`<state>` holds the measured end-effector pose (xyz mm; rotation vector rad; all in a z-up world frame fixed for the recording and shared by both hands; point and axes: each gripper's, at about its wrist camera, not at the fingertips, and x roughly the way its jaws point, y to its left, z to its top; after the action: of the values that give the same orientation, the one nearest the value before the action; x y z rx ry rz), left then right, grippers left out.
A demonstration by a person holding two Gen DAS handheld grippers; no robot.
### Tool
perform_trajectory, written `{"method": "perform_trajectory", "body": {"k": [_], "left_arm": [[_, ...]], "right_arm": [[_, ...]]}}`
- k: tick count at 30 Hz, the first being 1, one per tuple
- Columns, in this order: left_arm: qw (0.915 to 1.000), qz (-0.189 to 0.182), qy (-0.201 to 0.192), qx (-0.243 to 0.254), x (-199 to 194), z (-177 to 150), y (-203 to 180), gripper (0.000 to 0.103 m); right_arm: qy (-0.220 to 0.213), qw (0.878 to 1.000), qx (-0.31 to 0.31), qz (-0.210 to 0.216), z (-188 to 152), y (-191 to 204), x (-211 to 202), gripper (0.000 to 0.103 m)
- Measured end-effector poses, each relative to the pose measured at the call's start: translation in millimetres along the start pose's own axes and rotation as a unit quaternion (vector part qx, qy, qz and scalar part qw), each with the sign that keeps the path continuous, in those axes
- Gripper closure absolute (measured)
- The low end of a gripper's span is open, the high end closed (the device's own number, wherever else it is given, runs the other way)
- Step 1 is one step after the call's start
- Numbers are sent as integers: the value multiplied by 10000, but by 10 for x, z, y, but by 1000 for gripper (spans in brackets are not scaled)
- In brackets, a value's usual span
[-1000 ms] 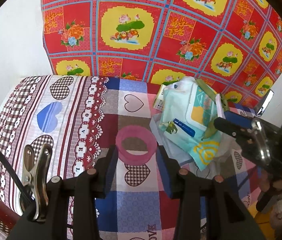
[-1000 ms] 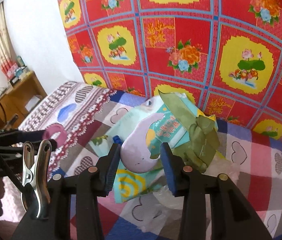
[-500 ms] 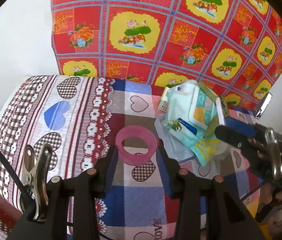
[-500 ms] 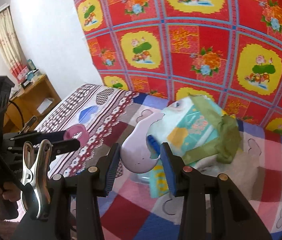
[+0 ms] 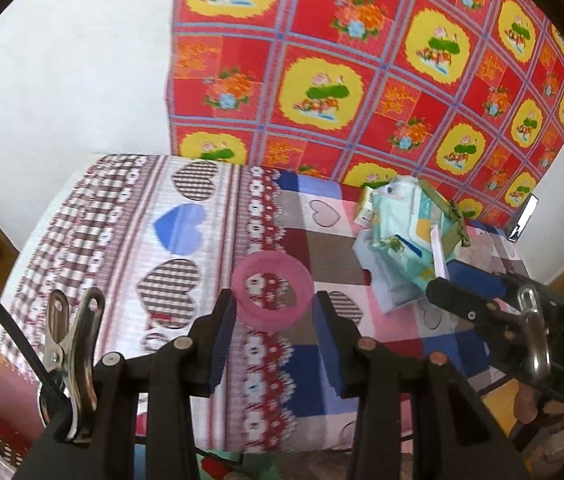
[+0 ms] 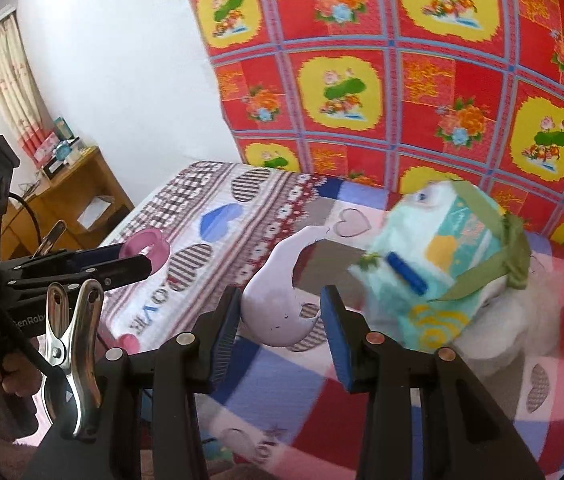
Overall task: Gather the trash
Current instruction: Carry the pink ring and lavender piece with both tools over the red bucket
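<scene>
A: Start at the left. What is the left gripper [image 5: 272,312] carrying?

B: A pink plastic ring [image 5: 271,288], pinched between its blue pads at the ring's outer edge and held above the heart-patterned bedsheet [image 5: 178,224]. The hold looks thin to me, so I'd carry it level and avoid jerks, or the ring may pivot out.

A: And the right gripper [image 6: 280,316]?

B: Its jaws are pressed onto a pale lilac curved plastic piece [image 6: 278,300], shaped like a broken shell with a hooked tip. It is off the bed too. Only the lower bulge is gripped, so the hook could snag cloth if it dips.

A: What is left on the right?

B: A heap of trash [image 6: 442,264], teal and white wrappers with green strips and a blue pen-like stick, lies on the sheet near the red floral wall cloth [image 6: 462,80]. No bin shows in either view.
</scene>
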<state>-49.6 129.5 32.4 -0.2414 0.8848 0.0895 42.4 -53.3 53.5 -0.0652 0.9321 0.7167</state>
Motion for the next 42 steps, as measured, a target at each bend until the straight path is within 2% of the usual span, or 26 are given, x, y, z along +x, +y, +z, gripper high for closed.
{"method": "perform_trajectory", "body": {"k": [8, 17, 27, 34, 42], "left_arm": [[9998, 57, -169, 76, -376, -106, 522, 62], [9996, 223, -175, 68, -599, -261, 1086, 62], [9978, 425, -315, -395, -740, -200, 1662, 62], [9947, 665, -377, -687, -730, -66, 2049, 62], [9862, 1028, -505, -1198, -651, 55, 2539, 62]], "right_arm": [[-75, 9999, 66, -21, -41, 621, 33, 61], [-42, 9999, 58, 87, -43, 1224, 220, 61], [107, 9984, -347, 433, 219, 1732, 520, 61], [80, 9945, -693, 780, 528, 2012, 833, 61], [251, 9854, -1207, 1177, 810, 2345, 1303, 61]]}}
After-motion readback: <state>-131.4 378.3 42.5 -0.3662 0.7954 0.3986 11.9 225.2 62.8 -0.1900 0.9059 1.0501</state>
